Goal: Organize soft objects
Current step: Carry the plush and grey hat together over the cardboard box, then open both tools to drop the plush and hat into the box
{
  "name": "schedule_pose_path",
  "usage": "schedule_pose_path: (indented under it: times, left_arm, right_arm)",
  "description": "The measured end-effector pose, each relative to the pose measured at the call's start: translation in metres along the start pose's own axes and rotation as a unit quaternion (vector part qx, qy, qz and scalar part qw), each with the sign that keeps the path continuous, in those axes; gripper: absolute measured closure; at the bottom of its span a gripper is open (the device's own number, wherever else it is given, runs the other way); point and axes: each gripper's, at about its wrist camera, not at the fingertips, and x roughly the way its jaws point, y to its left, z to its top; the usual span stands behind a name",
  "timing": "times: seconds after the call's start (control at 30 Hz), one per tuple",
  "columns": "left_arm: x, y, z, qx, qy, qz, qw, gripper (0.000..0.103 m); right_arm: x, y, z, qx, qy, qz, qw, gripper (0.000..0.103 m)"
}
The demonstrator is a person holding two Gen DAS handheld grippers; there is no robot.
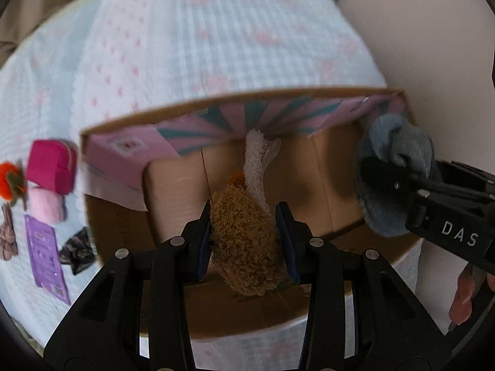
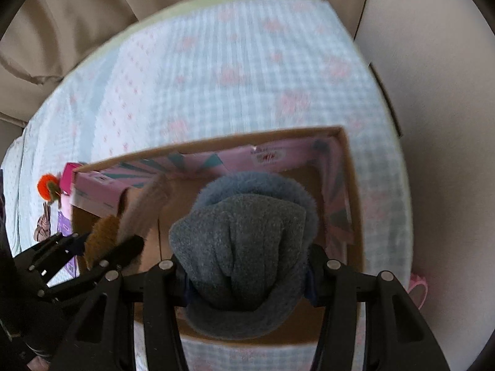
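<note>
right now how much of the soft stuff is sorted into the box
Done: nothing visibly rests in the cardboard box yet. In hand: the left gripper clamps a brown fuzzy sock, the right gripper a grey-blue one, both over the box. Left: pink pouches, orange pom-pom and scrunchies on the bedspread.

white letters "DAS" on right gripper (image 1: 376, 167)

Brown fuzzy sock (image 1: 244, 235), white cuff pointing 12 o'clock, clamped over open cardboard box (image 1: 309, 92). Grey-blue fleece bundle (image 2: 244, 247) pinched above same box, at 3 o'clock of sock.
</note>
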Motion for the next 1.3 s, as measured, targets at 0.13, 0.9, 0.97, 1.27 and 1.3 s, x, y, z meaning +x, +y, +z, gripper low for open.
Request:
schedule_pose_path:
  times: [0.13,0.9,0.97,1.27,1.3]
  left_arm:
    - [0.023,0.005,0.001,-0.008,0.039,0.007,0.9992,0.068]
    - [0.011,0.011,-0.009,-0.01,0.056,0.026,0.998,0.0]
    - [0.0,0.011,-0.011,-0.009,0.05,0.022,0.9985,0.0]
    - [-0.071,0.002,-0.021,-0.006,-0.002,0.013,0.9999,0.0]
    - [-0.083,0.002,-0.024,-0.006,-0.011,0.012,0.9998,0.0]
  right_arm:
    - [0.022,-0.004,0.005,0.01,0.035,0.012,0.999,0.054]
    - [0.014,0.001,-0.001,0.03,0.038,0.038,0.998,0.0]
    - [0.003,0.002,-0.003,0.036,0.039,0.036,0.998,0.0]
    - [-0.079,0.021,-0.025,0.024,-0.012,0.023,0.999,0.0]
    - [-0.09,0.025,-0.028,0.021,-0.02,0.022,0.999,0.0]
